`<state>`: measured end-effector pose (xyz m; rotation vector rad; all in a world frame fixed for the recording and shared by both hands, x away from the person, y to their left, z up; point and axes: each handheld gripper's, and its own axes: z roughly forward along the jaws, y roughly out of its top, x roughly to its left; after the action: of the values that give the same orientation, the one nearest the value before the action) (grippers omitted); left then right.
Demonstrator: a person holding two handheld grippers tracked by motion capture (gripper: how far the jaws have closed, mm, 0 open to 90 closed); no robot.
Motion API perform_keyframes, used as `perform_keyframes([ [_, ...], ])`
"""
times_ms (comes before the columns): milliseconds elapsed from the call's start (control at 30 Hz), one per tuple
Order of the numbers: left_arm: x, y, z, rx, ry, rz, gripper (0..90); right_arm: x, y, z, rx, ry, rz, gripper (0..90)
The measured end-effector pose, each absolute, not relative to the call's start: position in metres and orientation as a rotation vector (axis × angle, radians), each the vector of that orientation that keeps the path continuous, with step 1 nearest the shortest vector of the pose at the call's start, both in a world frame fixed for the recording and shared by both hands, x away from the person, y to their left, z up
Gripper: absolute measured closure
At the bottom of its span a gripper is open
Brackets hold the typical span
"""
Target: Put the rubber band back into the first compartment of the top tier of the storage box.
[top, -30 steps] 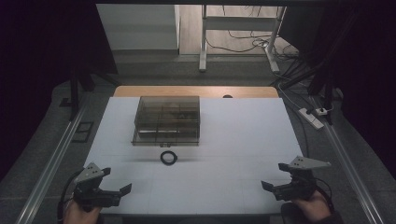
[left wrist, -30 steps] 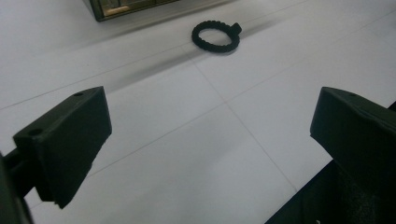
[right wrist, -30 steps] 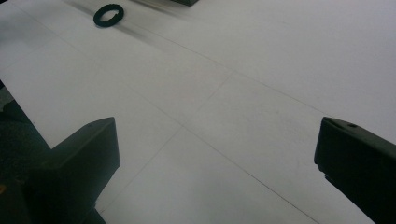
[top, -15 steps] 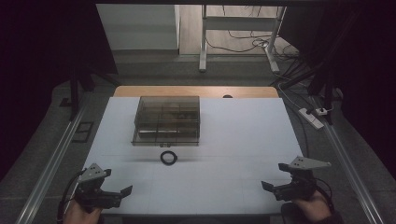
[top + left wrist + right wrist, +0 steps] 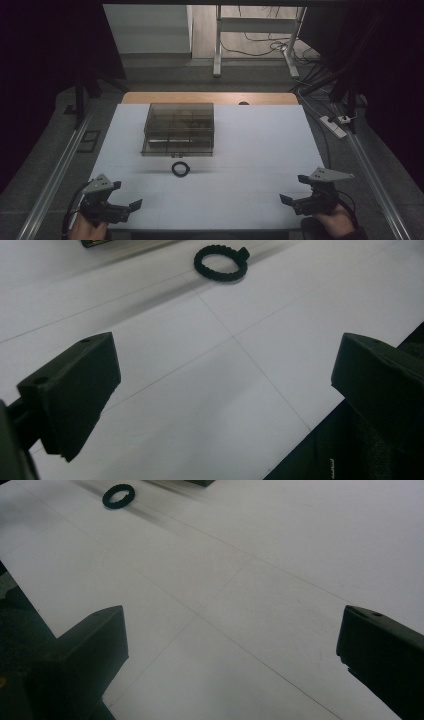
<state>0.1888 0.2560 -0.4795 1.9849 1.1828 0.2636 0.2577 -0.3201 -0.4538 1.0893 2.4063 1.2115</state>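
Ring (image 5: 180,169), black and ridged around its edge, is lying flat on the white table (image 5: 260,150) a little left of the frame's middle in the high view, just below a smoky transparent box (image 5: 179,128). In the left gripper view the ring (image 5: 220,263) is sitting near the top edge, with a small tab sticking out at its upper right; in the right gripper view it (image 5: 118,496) is showing at the upper left.

Dim light is making the box's divided compartments hard to read, and what is lying inside them cannot be made out. Both gripper views are cutting the box off at their top edges. No label or writing is legible anywhere.

At the lower left of the high view the left tool (image 5: 122,211) is hovering over the table's near corner, its jaws standing wide apart with nothing between them. At the lower right the right tool (image 5: 295,196) is doing likewise, jaws spread and empty. Both are well apart from the ring. The hands behind them are being cropped by the bottom edge.
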Motion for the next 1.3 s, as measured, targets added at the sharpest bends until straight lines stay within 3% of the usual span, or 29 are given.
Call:
perform_keyframes([
  [1300,0.21,0.234,-0.481,1.977,1.036,0.2,0.3,0.258,-0.319,-0.454,1.084,2.417,1.206,0.0],
])
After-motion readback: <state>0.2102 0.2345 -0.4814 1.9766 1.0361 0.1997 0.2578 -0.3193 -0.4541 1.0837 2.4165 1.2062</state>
